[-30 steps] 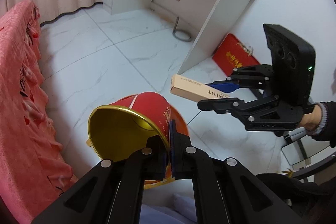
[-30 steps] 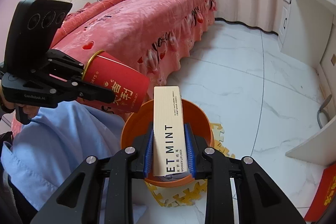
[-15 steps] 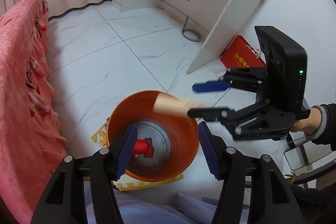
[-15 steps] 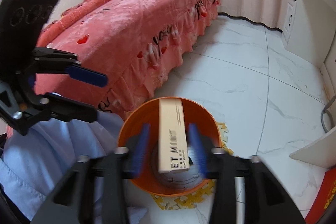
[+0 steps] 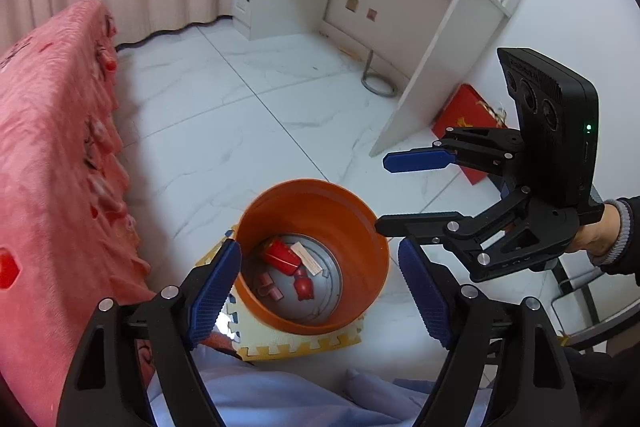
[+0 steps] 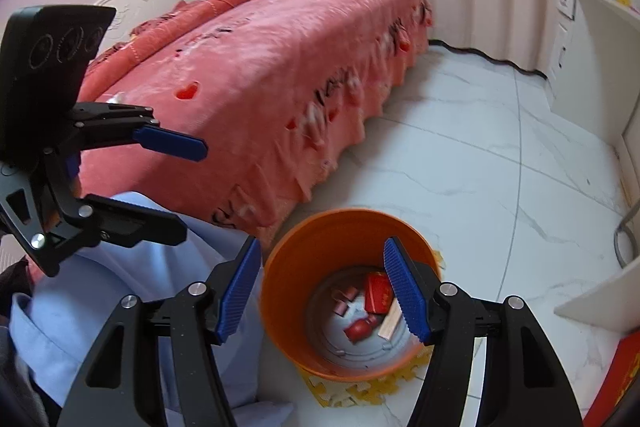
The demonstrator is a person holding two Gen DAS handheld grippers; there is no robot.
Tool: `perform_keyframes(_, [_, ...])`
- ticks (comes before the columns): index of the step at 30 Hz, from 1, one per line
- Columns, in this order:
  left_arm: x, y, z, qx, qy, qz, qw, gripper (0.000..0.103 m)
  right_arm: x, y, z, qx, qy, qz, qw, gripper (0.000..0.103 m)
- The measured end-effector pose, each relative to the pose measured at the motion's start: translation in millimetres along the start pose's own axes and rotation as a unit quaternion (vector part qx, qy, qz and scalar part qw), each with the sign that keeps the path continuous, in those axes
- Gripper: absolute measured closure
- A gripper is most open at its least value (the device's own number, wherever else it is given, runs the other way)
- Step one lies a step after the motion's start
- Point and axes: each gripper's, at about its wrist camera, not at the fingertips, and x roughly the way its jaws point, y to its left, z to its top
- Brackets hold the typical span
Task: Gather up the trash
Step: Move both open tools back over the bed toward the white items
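Both the left hand-held gripper point(image 5: 320, 279) and the right hand-held gripper point(image 6: 322, 291) are wide apart and hold nothing. The red cylindrical can point(image 5: 281, 255) and the pale narrow cardboard box point(image 5: 306, 259) lie inside the round orange plastic bucket point(image 5: 360, 227), which stands on a yellow foam mat point(image 5: 296, 343) on the white marble floor point(image 5: 224, 131).

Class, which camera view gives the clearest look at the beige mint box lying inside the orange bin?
The left wrist view: the beige box lies unobstructed on the orange bin's floor beside the red cup. In the right wrist view, the box is partly hidden behind a blue finger pad.
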Motion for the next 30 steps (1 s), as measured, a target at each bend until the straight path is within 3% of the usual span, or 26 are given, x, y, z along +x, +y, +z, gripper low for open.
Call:
perform_keyframes(8, [-64, 12, -25, -0.025, -0.046, 0.055, 0.9971, 0.016, -12, 59, 35, -0.053, -0.018, 0.039, 0.998, 0.038])
perform_keyframes(14, [-125, 35, -61, -0.075, -0.082, 0.111, 0.9875, 0.014, -5, 125, 66, -0.107, -0.028, 0.08, 0.991, 0.037])
perform_keyframes(18, [-165, 51, -92, -0.117, -0.101, 0.149, 0.9766, 0.014, 5, 175, 84, -0.146, -0.03, 0.111, 0.983, 0.037])
perform_keyframes(21, [-192, 60, -113, -0.14, -0.114, 0.182, 0.9666, 0.007, 15, 214, 99, -0.175, -0.031, 0.133, 0.975, 0.035])
perform_keyframes(30, [-266, 82, -178, -0.208, -0.142, 0.246, 0.936, 0.007, 43, 325, 126, -0.245, -0.024, 0.195, 0.949, 0.035])
